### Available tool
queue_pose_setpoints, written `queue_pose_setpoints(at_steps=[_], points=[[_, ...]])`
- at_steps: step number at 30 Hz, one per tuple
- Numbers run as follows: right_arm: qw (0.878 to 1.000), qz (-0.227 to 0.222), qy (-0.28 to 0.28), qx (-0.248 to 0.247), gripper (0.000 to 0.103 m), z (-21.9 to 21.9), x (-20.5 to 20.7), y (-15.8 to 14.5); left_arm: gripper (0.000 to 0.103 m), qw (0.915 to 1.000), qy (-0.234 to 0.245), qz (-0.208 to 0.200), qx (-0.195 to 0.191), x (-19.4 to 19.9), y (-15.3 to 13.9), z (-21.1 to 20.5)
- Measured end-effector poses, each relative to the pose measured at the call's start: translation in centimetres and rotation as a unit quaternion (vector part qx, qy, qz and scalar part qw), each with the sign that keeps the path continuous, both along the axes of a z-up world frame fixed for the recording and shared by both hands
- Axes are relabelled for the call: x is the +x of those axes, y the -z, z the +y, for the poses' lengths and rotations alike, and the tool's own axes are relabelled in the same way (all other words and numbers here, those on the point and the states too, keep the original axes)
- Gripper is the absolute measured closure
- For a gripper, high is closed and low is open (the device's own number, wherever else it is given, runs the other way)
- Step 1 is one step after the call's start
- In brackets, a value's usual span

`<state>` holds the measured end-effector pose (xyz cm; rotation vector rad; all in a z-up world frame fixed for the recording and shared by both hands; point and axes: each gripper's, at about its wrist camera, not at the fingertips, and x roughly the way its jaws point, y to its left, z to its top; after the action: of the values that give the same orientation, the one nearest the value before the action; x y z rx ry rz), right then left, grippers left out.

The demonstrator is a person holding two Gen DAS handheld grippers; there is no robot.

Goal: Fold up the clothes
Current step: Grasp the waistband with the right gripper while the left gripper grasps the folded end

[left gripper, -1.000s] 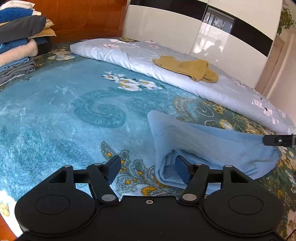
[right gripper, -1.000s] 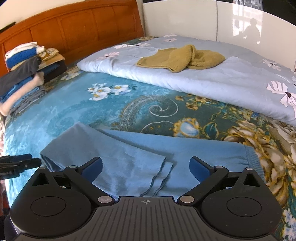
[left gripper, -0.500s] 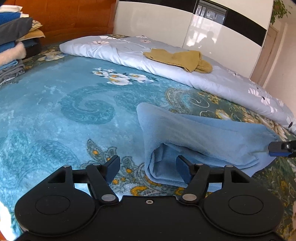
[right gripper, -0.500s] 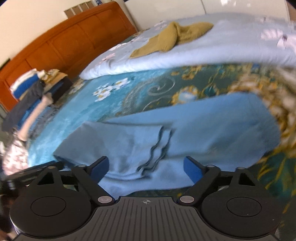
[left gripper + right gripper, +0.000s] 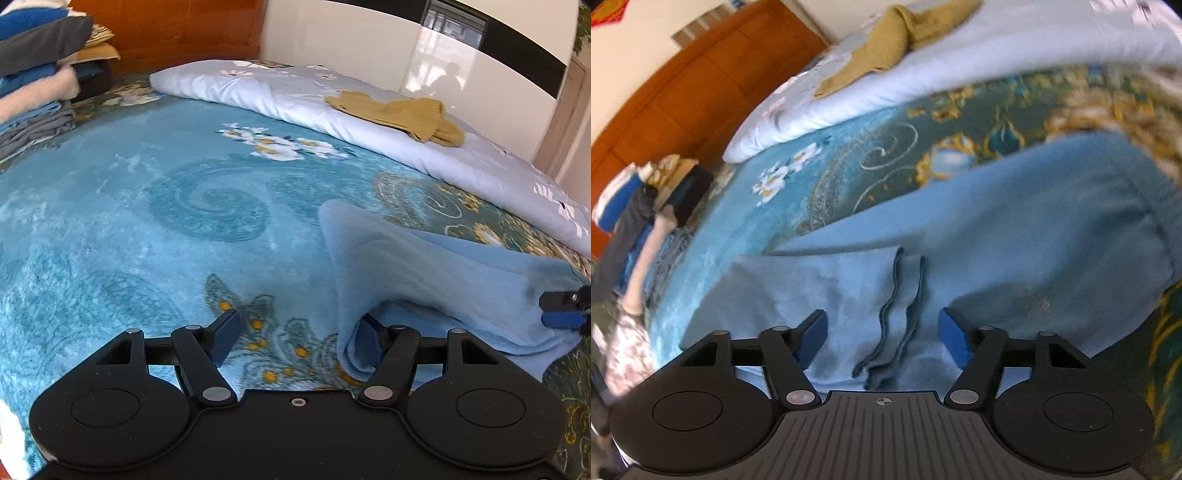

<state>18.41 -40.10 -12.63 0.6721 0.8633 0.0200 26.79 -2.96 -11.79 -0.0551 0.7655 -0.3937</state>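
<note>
Blue garment (image 5: 1015, 236) folded, both claws spread

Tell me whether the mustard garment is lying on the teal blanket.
No, the mustard garment lies on the pale floral quilt, beyond the teal blanket.

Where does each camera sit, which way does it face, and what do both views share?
Left wrist: on the left gripper, low over the blanket, facing the quilt; its open jaws straddle the blue garment's fold.
Right wrist: on the right gripper, tilted, facing the headboard; open jaws over the garment.
Shared: blue garment, tan garment, clothes stack.
</note>
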Motion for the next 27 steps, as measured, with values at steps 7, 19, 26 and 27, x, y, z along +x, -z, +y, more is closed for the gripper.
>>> queue_pose_setpoints(at_steps=[7, 19, 26, 27], points=[[0.998, -0.007, -0.015, 0.064, 0.085, 0.2, 0.8, 1.6, 0.037, 1.0000, -0.004, 0.001, -0.003, 0.2, 0.1, 0.4], [0.996, -0.071, -0.027, -0.042, 0.098, 0.1, 0.3, -2.1, 0.033, 0.9999, -0.010, -0.005, -0.003, -0.5, 0.0, 0.4], [0.996, -0.059, -0.036, -0.058, 0.088, -0.5, -0.5, -1.9, 0.033, 0.9999, -0.001, -0.004, -0.011, -1.7, -1.2, 1.3], [0.996, -0.059, -0.035, -0.061, 0.083, -0.6, -0.8, -2.0, 0.033, 0.9999, 0.003, -0.007, -0.012, -2.1, -1.6, 1.5]])
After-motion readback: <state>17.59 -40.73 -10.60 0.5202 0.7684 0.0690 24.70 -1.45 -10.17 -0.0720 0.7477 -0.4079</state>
